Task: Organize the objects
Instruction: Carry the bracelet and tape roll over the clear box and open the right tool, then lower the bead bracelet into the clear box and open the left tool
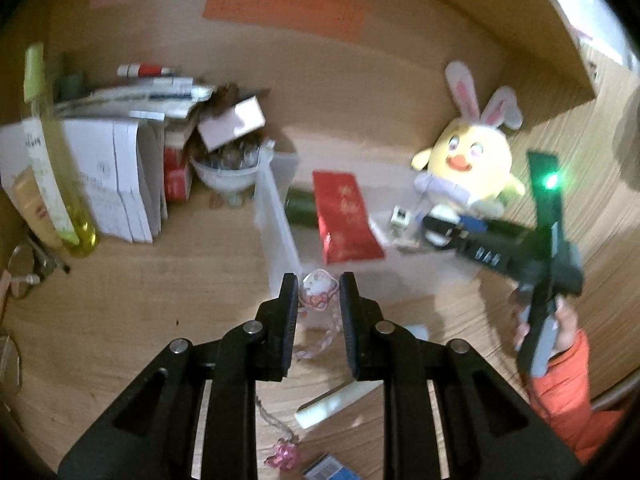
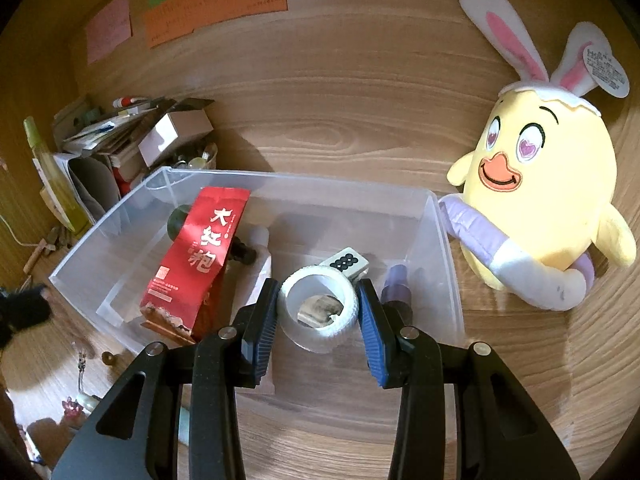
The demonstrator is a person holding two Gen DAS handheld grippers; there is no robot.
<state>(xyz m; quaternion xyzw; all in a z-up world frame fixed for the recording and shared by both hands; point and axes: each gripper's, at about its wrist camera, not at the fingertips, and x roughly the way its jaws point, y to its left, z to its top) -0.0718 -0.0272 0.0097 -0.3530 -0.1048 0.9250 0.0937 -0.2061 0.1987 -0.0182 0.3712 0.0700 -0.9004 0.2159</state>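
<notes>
My left gripper [image 1: 319,294] is shut on a small pink-and-white charm [image 1: 318,294], whose braided cord [image 1: 320,344] hangs down over the wooden table. My right gripper [image 2: 318,294] is shut on a white tape roll [image 2: 320,308], held over a clear plastic bin [image 2: 280,180]. In the bin lie a red tea packet [image 2: 196,264], a dark green bottle [image 2: 178,220], a mahjong tile [image 2: 346,263] and a purple item [image 2: 396,280]. The left wrist view shows the bin [image 1: 276,216], the packet [image 1: 344,216] and the right gripper [image 1: 440,226] in a hand with an orange sleeve [image 1: 568,380].
A yellow plush chick [image 2: 548,184] with rabbit ears sits right of the bin. Stacked papers [image 1: 112,176], a yellow-green bottle [image 1: 52,160] and a white bowl [image 1: 228,176] crowd the left. A white tube [image 1: 332,404], pink trinket [image 1: 282,454] and blue box [image 1: 324,470] lie near me.
</notes>
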